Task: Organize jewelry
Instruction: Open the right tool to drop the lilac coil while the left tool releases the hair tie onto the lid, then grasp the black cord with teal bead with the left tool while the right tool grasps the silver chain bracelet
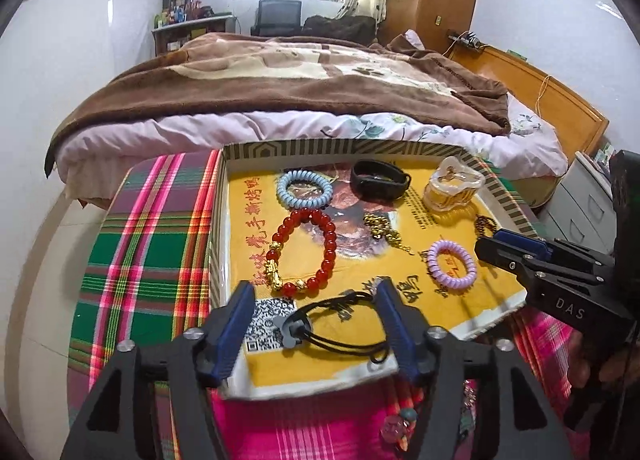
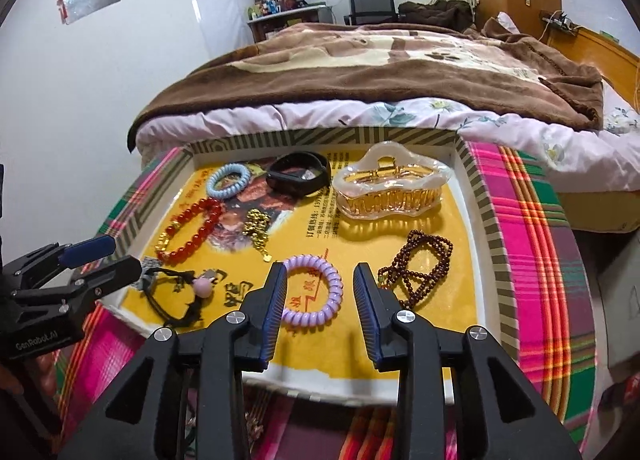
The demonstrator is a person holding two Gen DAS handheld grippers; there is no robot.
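A shallow striped-rim box (image 1: pixel 352 148) (image 2: pixel 484 204) lined with yellow paper holds the jewelry. My left gripper (image 1: pixel 314 292) is open over the box's near edge, its fingers either side of a black cord bracelet (image 1: pixel 340 324) (image 2: pixel 168 300). My right gripper (image 2: pixel 320 272) is open, its fingers either side of a purple coil hair tie (image 2: pixel 312 288) (image 1: pixel 452 266). Also inside lie a red bead bracelet (image 1: pixel 308 252) (image 2: pixel 188 232), a blue coil tie (image 1: pixel 304 188) (image 2: pixel 228 180), a black band (image 1: pixel 380 176) (image 2: pixel 298 176), a gold chain (image 1: pixel 384 230) (image 2: pixel 258 230), a clear hair claw (image 1: pixel 454 184) (image 2: pixel 392 188) and dark brown beads (image 2: pixel 416 264).
The box rests on a plaid cloth (image 1: pixel 148 252) (image 2: pixel 536 244) over a low stand. A bed with a brown blanket (image 1: pixel 304 76) (image 2: pixel 392 60) lies right behind it. A white drawer unit (image 1: pixel 580 204) stands at the right. Loose beads (image 1: pixel 400 416) hang below the box's near edge.
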